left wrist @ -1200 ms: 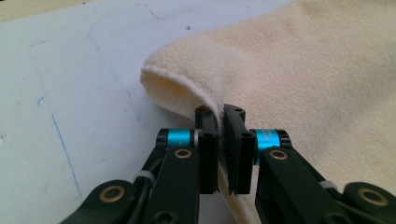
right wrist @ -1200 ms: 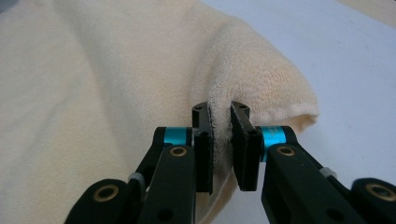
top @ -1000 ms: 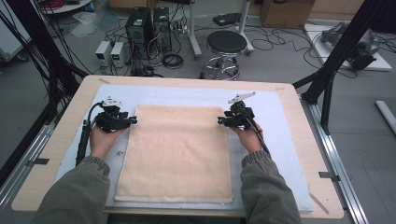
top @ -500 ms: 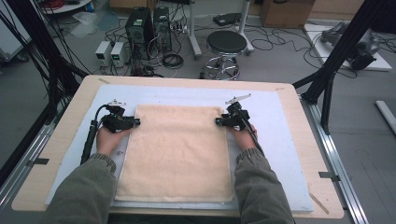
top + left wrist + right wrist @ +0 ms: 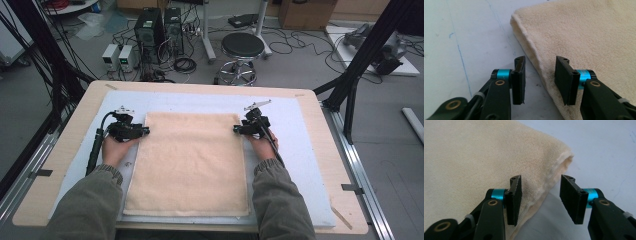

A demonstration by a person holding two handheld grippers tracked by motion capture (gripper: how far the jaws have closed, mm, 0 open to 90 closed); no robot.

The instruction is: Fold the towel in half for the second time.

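The left gripper (image 5: 145, 132) and the right gripper (image 5: 236, 130) have both just been opening, and each now stands with its jaws apart astride a far corner of the cream towel (image 5: 190, 160), pressing nothing. The towel lies flat mid-surface, corners at 11 and 1 o'clock, on the pale mat (image 5: 295, 150). Neither corner is gripped, so lifting must wait for a fresh close.
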